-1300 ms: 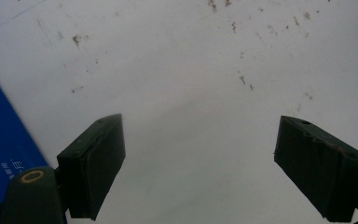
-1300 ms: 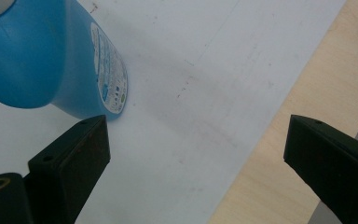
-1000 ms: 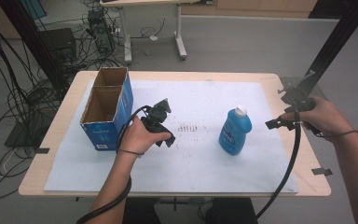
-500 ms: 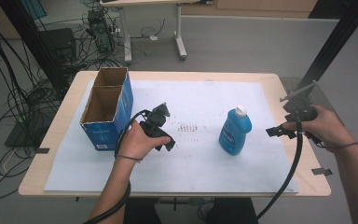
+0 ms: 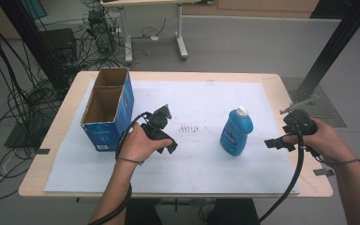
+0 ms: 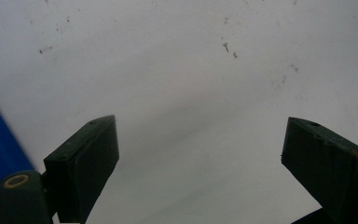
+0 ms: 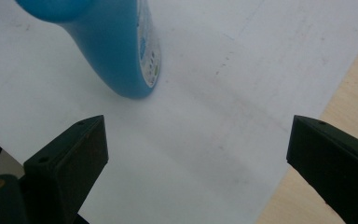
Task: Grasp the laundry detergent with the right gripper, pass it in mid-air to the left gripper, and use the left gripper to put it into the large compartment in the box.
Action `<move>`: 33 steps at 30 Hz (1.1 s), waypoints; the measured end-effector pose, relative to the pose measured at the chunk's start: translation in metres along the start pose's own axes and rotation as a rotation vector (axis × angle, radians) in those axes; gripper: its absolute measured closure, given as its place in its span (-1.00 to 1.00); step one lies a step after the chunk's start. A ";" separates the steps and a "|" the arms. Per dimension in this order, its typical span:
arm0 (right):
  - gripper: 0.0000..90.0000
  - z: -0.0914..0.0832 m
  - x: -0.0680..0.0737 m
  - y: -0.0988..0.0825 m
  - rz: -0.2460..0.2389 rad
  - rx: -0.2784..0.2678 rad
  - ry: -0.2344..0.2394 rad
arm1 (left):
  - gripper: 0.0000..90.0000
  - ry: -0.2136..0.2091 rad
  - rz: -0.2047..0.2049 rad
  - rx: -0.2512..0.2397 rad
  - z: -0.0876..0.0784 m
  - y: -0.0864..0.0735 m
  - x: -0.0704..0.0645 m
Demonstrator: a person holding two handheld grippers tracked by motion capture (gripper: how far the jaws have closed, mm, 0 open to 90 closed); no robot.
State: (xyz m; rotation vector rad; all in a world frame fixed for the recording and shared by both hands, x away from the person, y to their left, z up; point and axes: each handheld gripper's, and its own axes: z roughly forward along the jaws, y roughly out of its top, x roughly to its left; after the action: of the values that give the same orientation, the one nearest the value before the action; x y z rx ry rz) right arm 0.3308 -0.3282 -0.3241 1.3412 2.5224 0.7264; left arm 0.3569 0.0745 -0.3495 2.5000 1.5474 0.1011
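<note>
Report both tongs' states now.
Left tongs: open, jaws just widened, nothing between them.
Right tongs: open, empty, blue bottle ahead.

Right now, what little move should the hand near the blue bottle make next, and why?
Probably ease the right gripper a bit closer to the blue bottle. Its jaws stand wide open with nothing between them, and the bottle stands upright on the white paper, a short gap ahead, so it isn't yet in place to close.

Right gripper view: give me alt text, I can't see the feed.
A blue bottle stands on white paper just ahead of the open right gripper, nothing between its black jaws. The table's wooden edge shows at right.
</note>
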 end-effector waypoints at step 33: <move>-0.91 0.045 0.039 -0.036 0.024 -0.294 0.025 | -0.73 -0.011 0.017 0.025 0.003 -0.007 0.001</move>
State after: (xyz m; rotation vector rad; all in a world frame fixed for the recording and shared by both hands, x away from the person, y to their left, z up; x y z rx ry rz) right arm 0.2996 -0.2982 -0.3789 1.2672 2.3067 1.0754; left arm 0.3512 0.0783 -0.3535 2.5289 1.5332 0.0706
